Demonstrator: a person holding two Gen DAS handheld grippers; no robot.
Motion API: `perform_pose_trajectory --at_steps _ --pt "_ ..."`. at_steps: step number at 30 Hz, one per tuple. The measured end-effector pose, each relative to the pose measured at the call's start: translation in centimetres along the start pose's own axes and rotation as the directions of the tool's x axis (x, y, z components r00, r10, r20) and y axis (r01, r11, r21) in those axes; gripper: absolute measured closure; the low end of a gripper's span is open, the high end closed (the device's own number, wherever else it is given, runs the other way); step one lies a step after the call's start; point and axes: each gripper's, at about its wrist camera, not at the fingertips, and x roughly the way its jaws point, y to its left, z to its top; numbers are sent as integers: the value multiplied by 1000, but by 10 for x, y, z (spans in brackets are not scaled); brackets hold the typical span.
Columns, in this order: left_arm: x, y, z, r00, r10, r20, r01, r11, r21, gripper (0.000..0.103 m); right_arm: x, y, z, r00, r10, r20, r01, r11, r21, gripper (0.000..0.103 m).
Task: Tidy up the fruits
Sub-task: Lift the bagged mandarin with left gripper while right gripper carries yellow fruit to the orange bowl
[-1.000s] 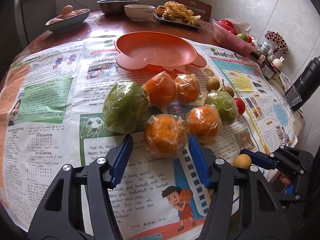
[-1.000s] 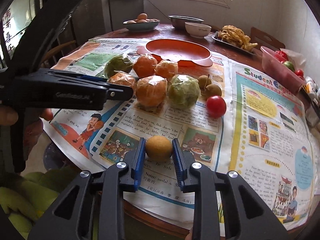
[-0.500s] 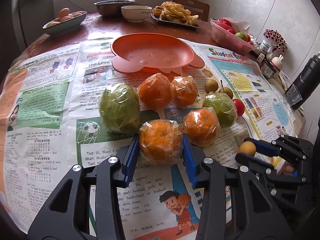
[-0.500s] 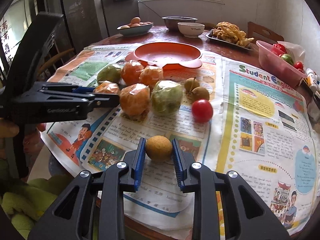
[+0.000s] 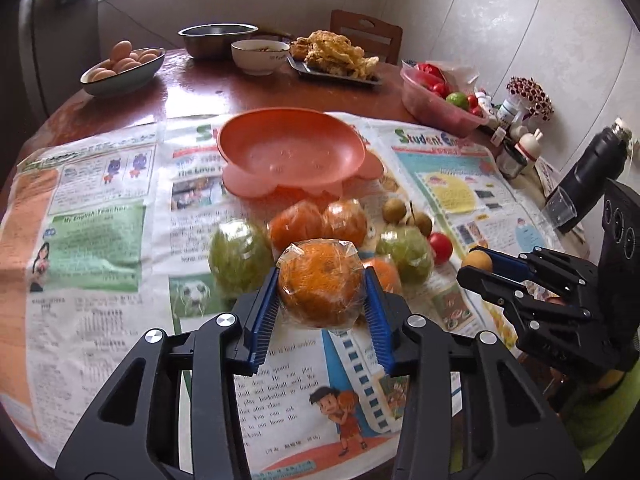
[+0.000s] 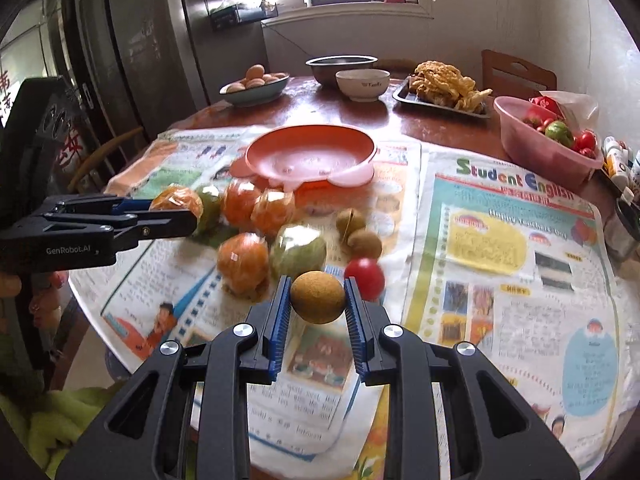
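My left gripper (image 5: pixel 322 290) is shut on a plastic-wrapped orange (image 5: pixel 320 282) and holds it above the newspaper. My right gripper (image 6: pixel 317 298) is shut on a small round brown fruit (image 6: pixel 317 297), also off the table. The left gripper (image 6: pixel 160 222) with its orange (image 6: pixel 176 202) shows at the left of the right wrist view. On the newspaper lie more wrapped oranges (image 6: pixel 242 262), wrapped green fruits (image 6: pixel 298 254), two small brown fruits (image 6: pixel 358 234) and a red tomato (image 6: pixel 365 274). An empty orange plate (image 5: pixel 292 154) sits behind them.
At the back of the round wooden table (image 5: pixel 192 92) stand a bowl of eggs (image 5: pixel 122 70), a metal bowl (image 5: pixel 218 38), a white bowl (image 5: pixel 260 56), a tray of fried food (image 5: pixel 334 60) and a pink tub (image 5: pixel 440 100). Small bottles (image 5: pixel 516 148) line the right edge.
The left jaws closed on the wrapped orange and lifted it off the newspaper. The right gripper rose and moved toward the fruit pile with the small brown fruit.
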Motion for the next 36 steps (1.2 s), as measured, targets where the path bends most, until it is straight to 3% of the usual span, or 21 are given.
perform_pose_trajectory --at_steps 12,36 --pt "26 29 49 1000 14 -14 -15 999 -38 70 38 -9 51 999 30 -18 -30 999 -22 77" --pt "100 42 115 995 12 -98 -13 1000 -9 70 108 -20 102 995 28 -101 -37 995 -96 77"
